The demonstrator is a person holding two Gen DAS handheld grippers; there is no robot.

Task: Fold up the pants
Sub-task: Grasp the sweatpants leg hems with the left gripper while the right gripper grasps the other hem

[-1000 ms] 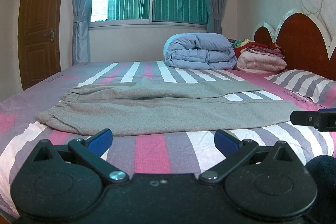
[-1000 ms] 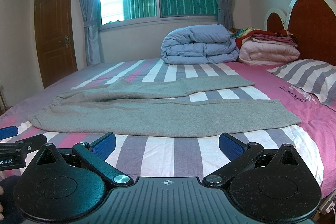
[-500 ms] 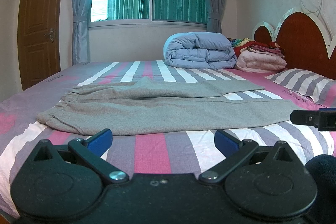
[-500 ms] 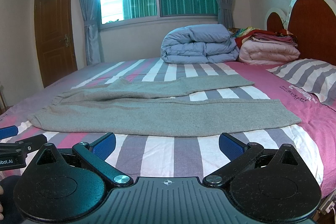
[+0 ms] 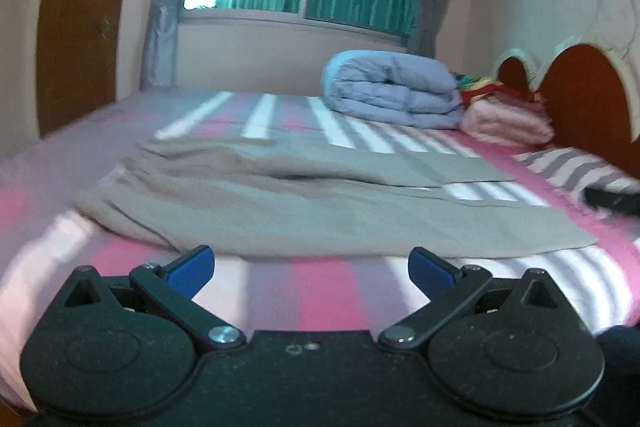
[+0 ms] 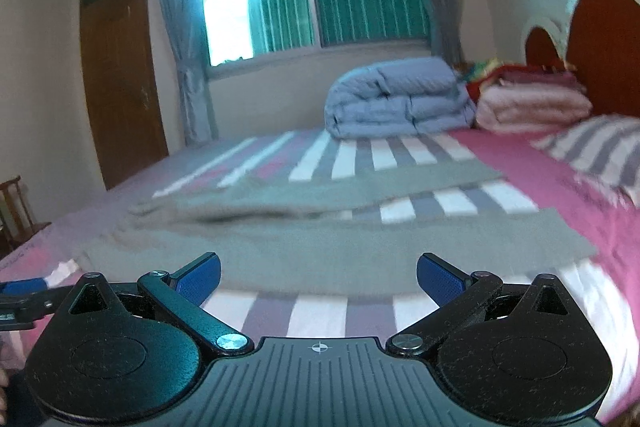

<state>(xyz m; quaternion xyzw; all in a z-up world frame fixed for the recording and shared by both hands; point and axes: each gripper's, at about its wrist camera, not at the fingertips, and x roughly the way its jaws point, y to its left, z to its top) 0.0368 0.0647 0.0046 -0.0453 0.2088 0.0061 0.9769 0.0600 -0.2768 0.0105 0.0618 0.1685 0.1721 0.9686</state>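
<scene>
pants (image 5: 320, 211) near bed (image 5: 328, 291) edge, seemingly flat, blurred

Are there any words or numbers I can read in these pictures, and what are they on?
No text can be read anywhere.
Pink sheet beside the striped pillow: a dark printed mark, too blurred to read.
Gray pants, blue quilt and both grippers: no writing shows.

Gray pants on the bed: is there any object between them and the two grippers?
Nothing visible. Only bare striped bedsheet separates the gray pants from the open left gripper and open right gripper.
</scene>
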